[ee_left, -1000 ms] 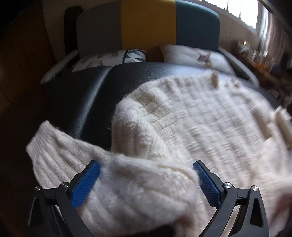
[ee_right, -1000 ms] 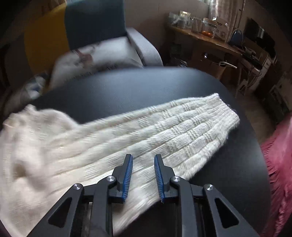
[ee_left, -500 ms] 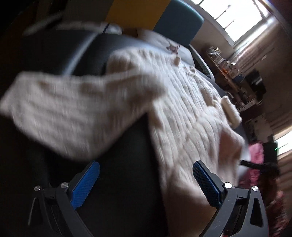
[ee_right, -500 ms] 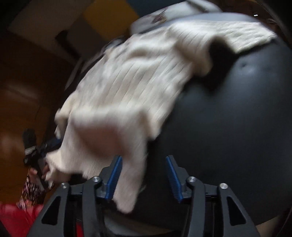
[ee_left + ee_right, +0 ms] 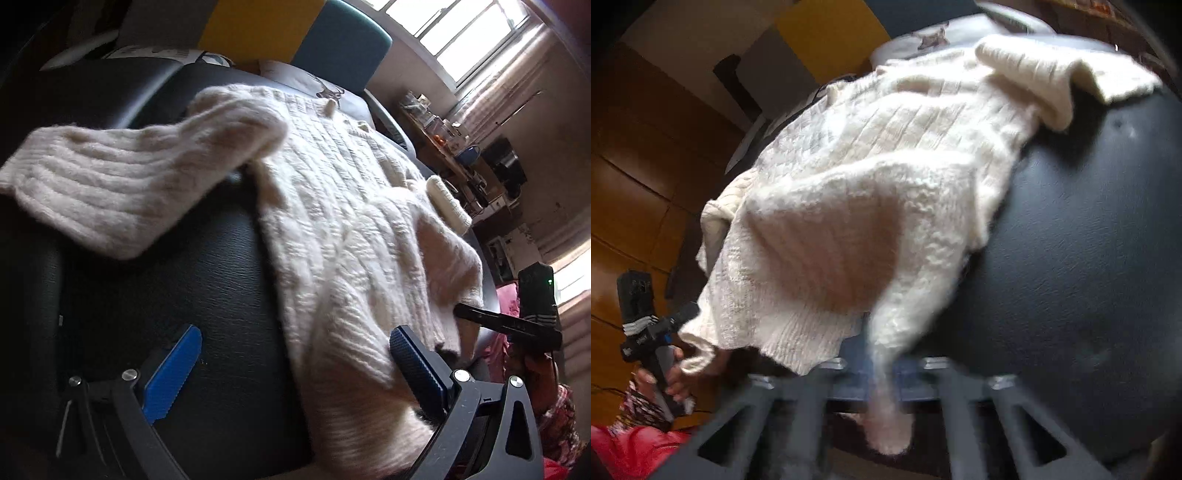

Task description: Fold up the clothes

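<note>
From the left wrist, the sweater (image 5: 343,229) lies spread on the black padded desk (image 5: 192,288), collar end far from us and hem nearest. One sleeve (image 5: 122,181) sticks out sideways, and the other cuff (image 5: 448,203) lies past the far edge of the body. Our left hand-held gripper (image 5: 295,369) has its fingers wide apart. The hem corner lies between them, close to the right-hand pad, and nothing is pinched. Across the hem, the tip of the right hand-held gripper (image 5: 461,311) meets the other corner.

From the right wrist, the hem looks lifted and rumpled, with a strip of the knit hanging down between the right fingers. That part of the view is smeared, so we cannot tell whether they clamp the strip or merely flank it.

We judge that the step is taking both hem corners, either to fold the body or to pull it flat. To do it well, we should:

- Slide the left fingers further over the corner, so they close on the full thickness of the knit and not on fuzz.
- Match the right side's bite.
- Lift both corners evenly, because a loose, heavy knit sags and stretches if one side leads.
- Watch the outflung sleeve, which will drag and skew any fold.
</note>
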Demonstrator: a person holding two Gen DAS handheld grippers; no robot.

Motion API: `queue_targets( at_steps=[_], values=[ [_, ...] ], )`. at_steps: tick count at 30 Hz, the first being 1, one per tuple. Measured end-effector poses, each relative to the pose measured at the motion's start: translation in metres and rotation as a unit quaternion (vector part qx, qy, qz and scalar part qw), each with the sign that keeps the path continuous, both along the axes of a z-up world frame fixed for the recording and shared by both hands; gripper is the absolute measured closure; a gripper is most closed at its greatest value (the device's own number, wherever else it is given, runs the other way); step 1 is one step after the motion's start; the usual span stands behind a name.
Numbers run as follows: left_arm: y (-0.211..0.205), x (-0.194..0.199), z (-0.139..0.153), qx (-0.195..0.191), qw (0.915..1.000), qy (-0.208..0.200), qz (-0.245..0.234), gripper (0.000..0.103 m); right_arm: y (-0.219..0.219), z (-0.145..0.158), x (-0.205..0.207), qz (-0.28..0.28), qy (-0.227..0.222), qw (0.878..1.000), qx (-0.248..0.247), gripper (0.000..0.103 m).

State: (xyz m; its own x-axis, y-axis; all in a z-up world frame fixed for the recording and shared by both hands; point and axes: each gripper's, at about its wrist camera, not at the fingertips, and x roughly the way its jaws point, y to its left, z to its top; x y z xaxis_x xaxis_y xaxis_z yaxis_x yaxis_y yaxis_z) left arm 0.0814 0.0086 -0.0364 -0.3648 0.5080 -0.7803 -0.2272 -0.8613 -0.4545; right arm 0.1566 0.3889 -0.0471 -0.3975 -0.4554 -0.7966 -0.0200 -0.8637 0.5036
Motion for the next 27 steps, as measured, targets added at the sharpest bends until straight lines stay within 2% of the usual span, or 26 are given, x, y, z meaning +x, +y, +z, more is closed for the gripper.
queue_targets(
  at_steps=[7,12,17,21,24,26,27],
  values=[
    [0.005,0.001,0.003,-0.009,0.9998,-0.003,-0.016,0.0,0.028,0.036,0.004,-0.054,0.037,0.996,0.058,0.096],
    [0.013,0.004,0.004,-0.023,0.9991,-0.003,-0.035,0.0,0.038,0.025,0.001,-0.083,0.022,0.994,0.063,0.096],
    [0.029,0.001,0.004,-0.065,0.997,-0.015,-0.039,0.0,0.047,0.011,-0.002,-0.11,0.005,0.992,0.065,0.096],
    [0.032,0.002,0.005,-0.023,0.9967,-0.039,-0.067,0.0,0.053,0.0,-0.005,-0.132,-0.009,0.989,0.067,0.096],
    [0.014,-0.006,0.001,0.047,0.9962,-0.065,-0.031,0.0,0.062,-0.005,-0.003,-0.149,-0.016,0.986,0.069,0.096],
    [0.011,-0.013,-0.001,0.063,0.9949,-0.078,-0.01,0.0,0.068,-0.006,-0.001,-0.157,-0.019,0.985,0.069,0.096],
    [0.015,-0.014,0.0,0.051,0.9956,-0.078,-0.01,0.001,0.068,-0.007,-0.001,-0.157,-0.019,0.985,0.069,0.096]
  ],
)
